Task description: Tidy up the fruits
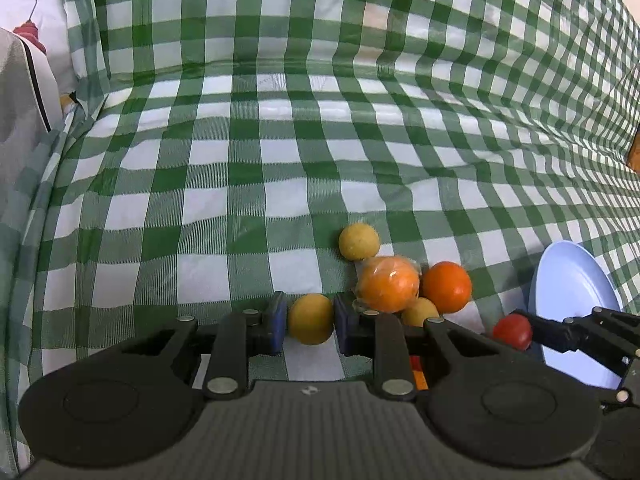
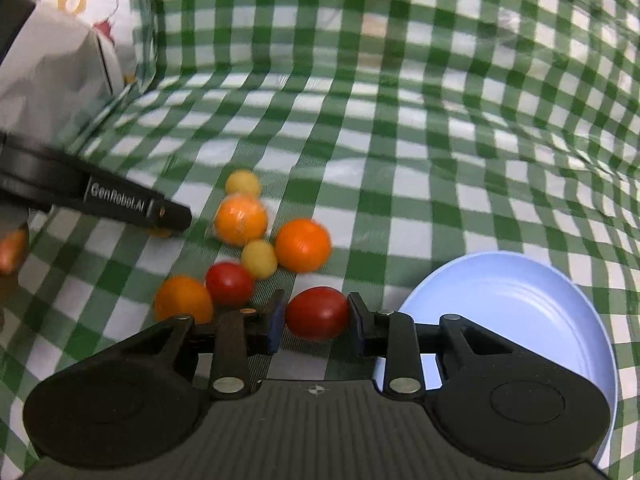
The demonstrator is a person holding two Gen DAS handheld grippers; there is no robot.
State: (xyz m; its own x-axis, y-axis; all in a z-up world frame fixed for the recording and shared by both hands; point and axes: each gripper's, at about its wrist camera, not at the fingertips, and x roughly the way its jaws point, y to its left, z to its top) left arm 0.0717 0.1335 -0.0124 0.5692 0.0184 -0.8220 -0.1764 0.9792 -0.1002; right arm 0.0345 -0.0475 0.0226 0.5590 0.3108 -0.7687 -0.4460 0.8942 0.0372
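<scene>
A green checked tablecloth (image 2: 400, 140) is seen. A yellow fruit (image 1: 311, 319) is pinched by the left gripper (image 1: 311, 322), a red tomato (image 2: 318, 313) by the right gripper (image 2: 318, 316). Both fruits are seemingly mid-pickup; transfer to the blue plate (image 2: 520, 280) likely follows.

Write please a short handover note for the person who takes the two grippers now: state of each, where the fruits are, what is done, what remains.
Left gripper: fingers shut on a yellow-orange fruit.
Right gripper: fingers shut on a red tomato, beside the blue plate.
Loose on the checked cloth: wrapped orange, plain orange, two small yellow fruits, another red tomato, an orange fruit.
Done: nothing on the plate yet.
Left: place both held fruits, then sort the rest.
</scene>
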